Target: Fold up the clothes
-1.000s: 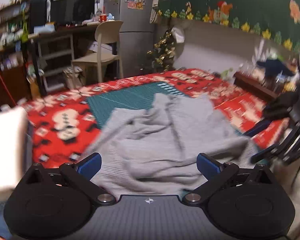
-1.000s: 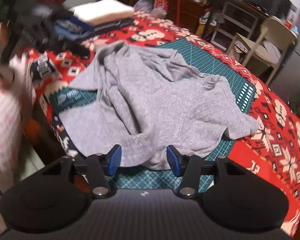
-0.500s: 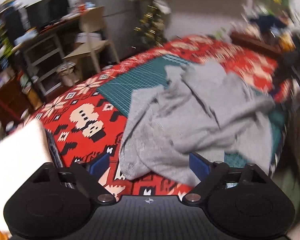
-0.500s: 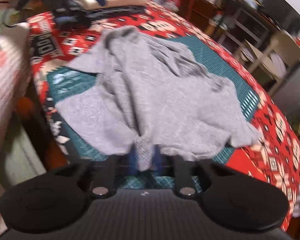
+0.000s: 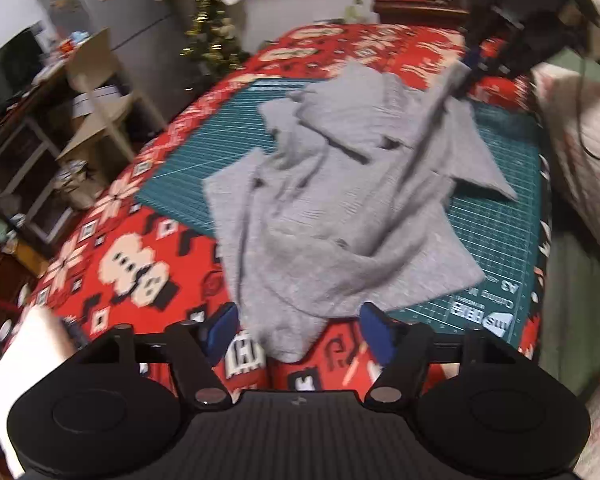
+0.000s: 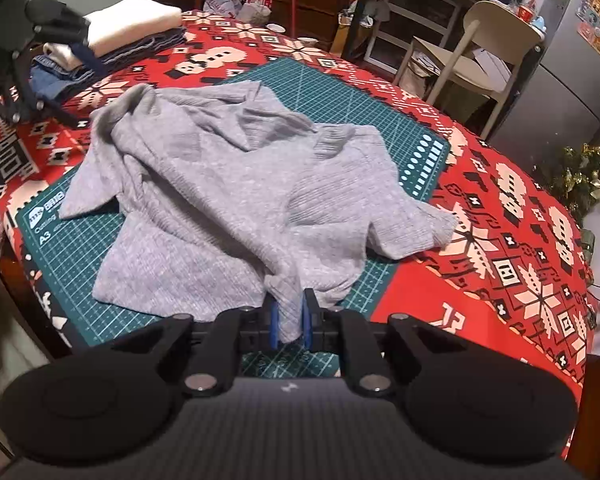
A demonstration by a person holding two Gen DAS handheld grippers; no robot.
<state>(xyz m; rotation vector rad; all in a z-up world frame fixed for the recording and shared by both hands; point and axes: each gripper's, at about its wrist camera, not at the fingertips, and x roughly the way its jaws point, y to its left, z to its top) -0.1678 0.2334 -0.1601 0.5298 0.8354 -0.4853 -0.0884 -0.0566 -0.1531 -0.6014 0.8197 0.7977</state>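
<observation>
- The sweater [image 6: 236, 200] lies crumpled on the green mat [image 6: 340, 92], one corner spilling past the mat's edge onto the red cloth [image 6: 520, 240]; sleeves and body overlap in loose folds, nothing yet squared up
- The right gripper [image 6: 287, 322] is clenched on a bunched bit of the sweater's near edge, fabric pinched between the blue pads [image 6: 274, 322]; its jaws have just been closing
- The left gripper [image 5: 296, 334] straddles another corner of the sweater [image 5: 340, 208]; its jaws have just been closing, yet the pads [image 5: 220, 328] stand apart from the knit, so it grasps nothing so far
- Risk: the right pinch holds a gathered wad, not a clean hem, so a lift may drag several layers at once and twist the garment instead of spreading it
- Risk: the left jaws may close on a thin tip of the corner only, which would slip out under tension, leaving the sweater hanging from one side
- Risk: pulling with the two grips uneven could slide the whole sweater off the mat toward the table edge
- Risk: the left view is blurred, so I judge that hand is in motion; closing while moving could miss the fabric
- Both grippers point steeply down at the table from opposite sides of the sweater, each near its own table edge; the left view is tilted, suggesting a rolled wrist
- A folded stack [image 6: 132, 24] sits at the far corner of the table, well apart from the sweater
</observation>
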